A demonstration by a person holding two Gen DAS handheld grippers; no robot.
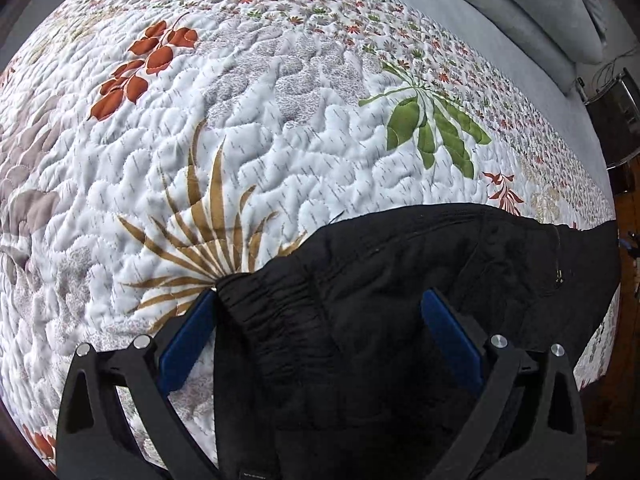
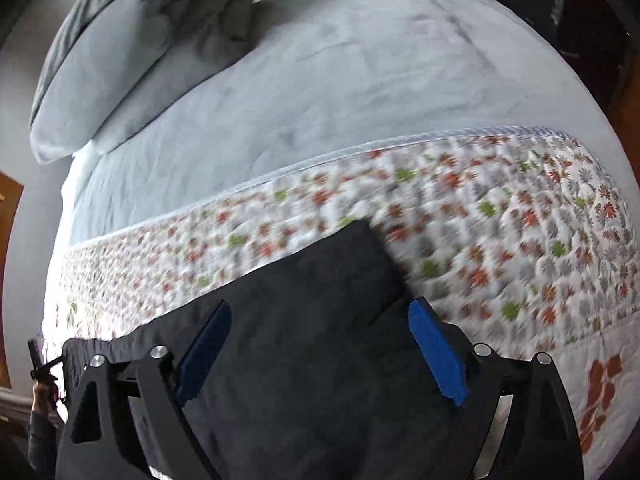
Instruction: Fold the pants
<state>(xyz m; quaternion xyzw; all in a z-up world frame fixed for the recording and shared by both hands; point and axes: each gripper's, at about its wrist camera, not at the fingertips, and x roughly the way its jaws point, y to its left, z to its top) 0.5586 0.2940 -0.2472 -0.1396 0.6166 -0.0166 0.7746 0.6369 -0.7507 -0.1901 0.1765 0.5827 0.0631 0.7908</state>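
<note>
My left tongs (image 1: 320,312) and right tongs (image 2: 320,320) hang spread apart over the pants (image 1: 400,300), which lie flat on the quilt (image 1: 240,140) for folding.

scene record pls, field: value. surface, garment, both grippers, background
surface: floral quilt over a grey sheet
garment: black pants, lying on the quilt, gathered waistband end at the left gripper
left gripper: jaws open, straddling the waistband end
right gripper: jaws open, over the other end of the pants; view blurred
contact: cannot tell if either touches the cloth
background: grey pillow at the head of the bed
</note>
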